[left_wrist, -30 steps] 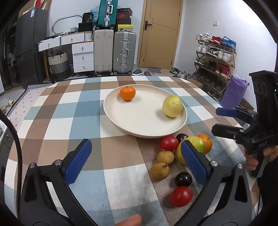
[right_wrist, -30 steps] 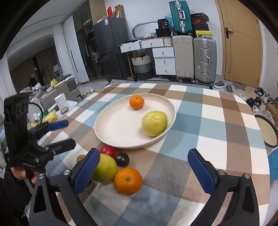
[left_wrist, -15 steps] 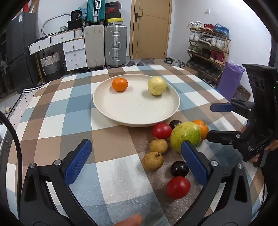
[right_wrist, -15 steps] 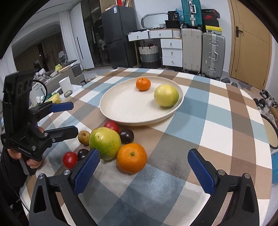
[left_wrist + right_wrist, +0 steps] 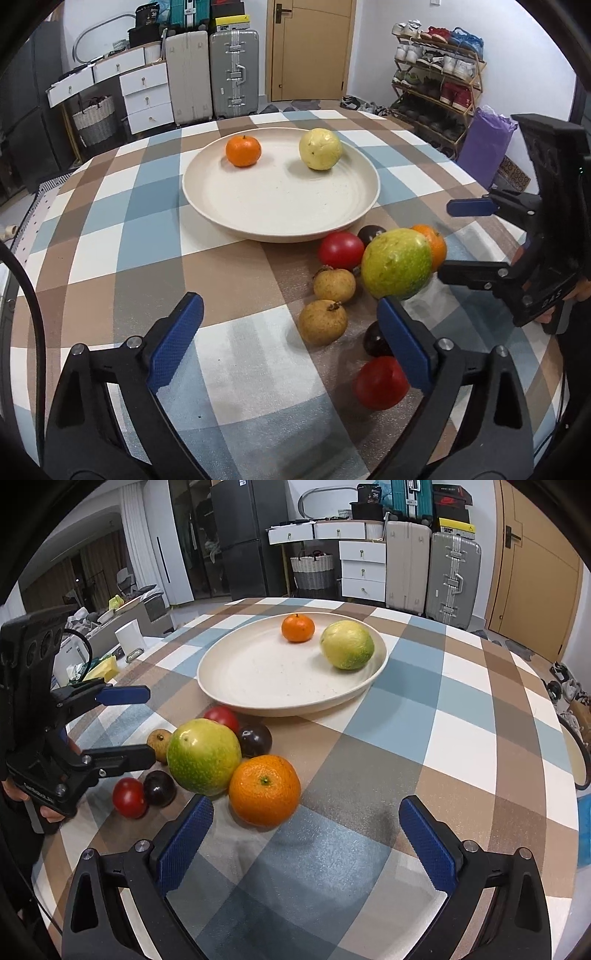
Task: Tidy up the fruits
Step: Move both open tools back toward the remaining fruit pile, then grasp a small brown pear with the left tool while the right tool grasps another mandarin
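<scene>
Fruit is split between two places: a small orange [image 5: 297,627] and a pale yellow-green fruit [image 5: 346,644] sit in the cream plate [image 5: 236,686], while the rest lie in a cluster on the checked counter [image 5: 424,746] just in front of the plate's near rim. In that cluster are a large green fruit [image 5: 203,756], a bigger orange [image 5: 264,789] touching it, two tomatoes, dark plums and small brown fruits.

Both tools are empty. The right hand-held gripper [image 5: 303,840] stands wide, low over the counter, with the bigger orange just ahead of its left pad. The left hand-held gripper [image 5: 291,343] is also spread wide, near the brown fruits [image 5: 323,322] and the near tomato [image 5: 380,382].

The step in hand looks like picking the bigger orange. To do it well, centre the pads either side of its widest part, come in from the open counter side so the green fruit is not nudged, and close gently so the round fruit does not roll or bruise.

Writing: the far gripper body carries moulded letters, too blurred to read; a box on the suitcases shows "36".
</scene>
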`<state>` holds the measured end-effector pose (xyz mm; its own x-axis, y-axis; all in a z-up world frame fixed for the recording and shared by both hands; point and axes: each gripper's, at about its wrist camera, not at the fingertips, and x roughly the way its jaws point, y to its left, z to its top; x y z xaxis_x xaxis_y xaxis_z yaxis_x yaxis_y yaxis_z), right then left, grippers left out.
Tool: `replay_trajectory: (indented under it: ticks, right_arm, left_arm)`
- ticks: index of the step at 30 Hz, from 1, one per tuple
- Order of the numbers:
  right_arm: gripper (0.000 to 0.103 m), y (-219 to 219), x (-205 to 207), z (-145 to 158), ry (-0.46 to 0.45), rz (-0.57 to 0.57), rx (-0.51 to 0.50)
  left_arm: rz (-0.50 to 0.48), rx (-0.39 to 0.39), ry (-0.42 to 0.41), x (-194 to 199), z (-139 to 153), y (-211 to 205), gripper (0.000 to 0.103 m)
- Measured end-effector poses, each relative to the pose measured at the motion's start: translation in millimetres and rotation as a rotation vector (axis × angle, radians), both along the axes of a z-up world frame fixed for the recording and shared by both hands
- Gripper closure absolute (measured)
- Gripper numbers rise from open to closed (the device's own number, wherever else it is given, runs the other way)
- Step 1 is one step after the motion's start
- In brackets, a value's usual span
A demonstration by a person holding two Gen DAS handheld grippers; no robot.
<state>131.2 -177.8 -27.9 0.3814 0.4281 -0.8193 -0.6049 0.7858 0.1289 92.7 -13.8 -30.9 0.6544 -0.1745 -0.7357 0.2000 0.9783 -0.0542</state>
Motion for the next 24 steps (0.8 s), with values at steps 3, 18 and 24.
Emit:
replay_trajectory:
  ticks: [3, 18, 24]
  right_arm:
    - [0.000, -2.1, 1.7, 0.9, 0.000, -0.011, 0.003]
    - [0.002, -0.3, -0.5, 1.9, 0.005, 0.007, 0.021]
    - [0.014, 6.2, -4.6, -0.3, 0.019, 0.048, 0.014]
  left_arm:
    - [0.011, -0.019, 0.006, 2.0, -0.9, 5.1, 0.011]
    - [0.009, -0.011, 0.074, 8.5, -15.0, 7.7, 0.022]
    - [-0.002, -0.031, 0.085, 8.7, -15.5, 8.9, 0.030]
